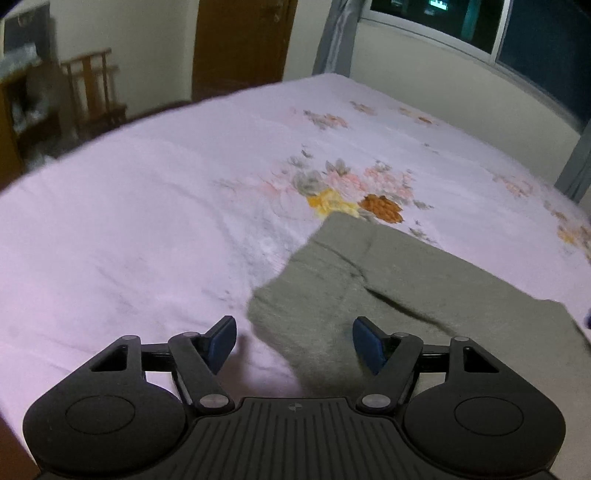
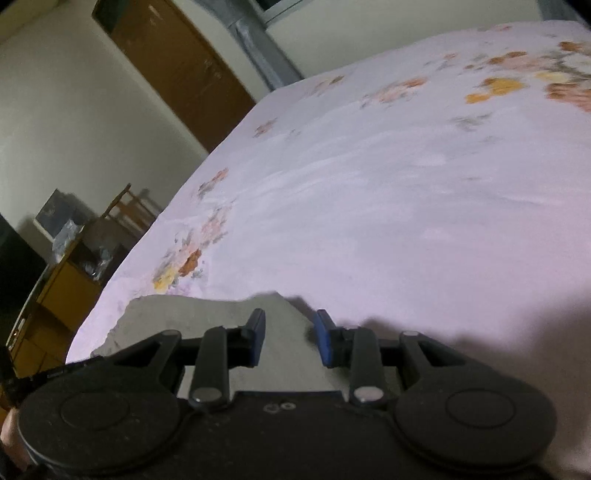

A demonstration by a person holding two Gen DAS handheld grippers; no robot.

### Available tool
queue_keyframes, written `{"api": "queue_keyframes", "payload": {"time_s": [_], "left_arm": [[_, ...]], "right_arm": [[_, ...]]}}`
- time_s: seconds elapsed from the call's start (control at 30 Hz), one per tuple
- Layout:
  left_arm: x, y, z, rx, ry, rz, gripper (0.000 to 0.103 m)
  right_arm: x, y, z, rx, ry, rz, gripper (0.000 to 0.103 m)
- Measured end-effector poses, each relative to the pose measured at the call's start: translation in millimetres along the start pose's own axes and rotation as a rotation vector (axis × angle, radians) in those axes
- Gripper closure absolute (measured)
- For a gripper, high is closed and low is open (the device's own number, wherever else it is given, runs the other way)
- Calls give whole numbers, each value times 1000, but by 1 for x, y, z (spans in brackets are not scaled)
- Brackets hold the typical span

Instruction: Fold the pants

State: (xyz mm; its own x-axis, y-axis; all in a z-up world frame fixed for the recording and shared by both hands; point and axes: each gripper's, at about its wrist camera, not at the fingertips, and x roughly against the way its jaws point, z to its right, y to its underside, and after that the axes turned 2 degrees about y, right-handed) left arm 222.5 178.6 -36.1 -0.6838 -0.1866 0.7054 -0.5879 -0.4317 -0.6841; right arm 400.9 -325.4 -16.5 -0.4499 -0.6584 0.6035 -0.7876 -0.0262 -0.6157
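Note:
Grey-green pants lie flat on a pink floral bedsheet, folded, running from the centre toward the right edge of the left wrist view. My left gripper is open, with its blue pads on either side of the near left corner of the pants, just above the fabric. In the right wrist view the pants lie under and in front of my right gripper. It is open, with nothing between its blue pads, and hovers over the pants' edge.
The bed fills most of both views. A brown door and a wooden chair stand beyond the far edge. A yellow cabinet is beside the bed. A window with grey curtains is at the back right.

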Motion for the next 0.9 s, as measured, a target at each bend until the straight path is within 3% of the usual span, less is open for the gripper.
{"api": "queue_keyframes", "payload": {"time_s": [0.27,0.33,0.43,0.53,0.7,0.9], "left_arm": [[-23,4,10,13,28,-8,33],[-23,4,9,-5,31,-11,42],[-22,3,11,-43,26,-7,45],[-22,2,13,-52,19,-1,45],[-18,4,9,-11,13,25,45],[-17,8,9,47,-3,42,45]], "right_arm": [[-37,-5,-15,66,16,-105,81],[-39,-4,-17,79,-11,-134,81],[-42,-3,-22,106,-32,-171,82],[-38,-6,-21,113,1,-135,85],[-29,-2,-19,155,64,-99,79],[-41,2,-18,117,-26,-136,74]]}}
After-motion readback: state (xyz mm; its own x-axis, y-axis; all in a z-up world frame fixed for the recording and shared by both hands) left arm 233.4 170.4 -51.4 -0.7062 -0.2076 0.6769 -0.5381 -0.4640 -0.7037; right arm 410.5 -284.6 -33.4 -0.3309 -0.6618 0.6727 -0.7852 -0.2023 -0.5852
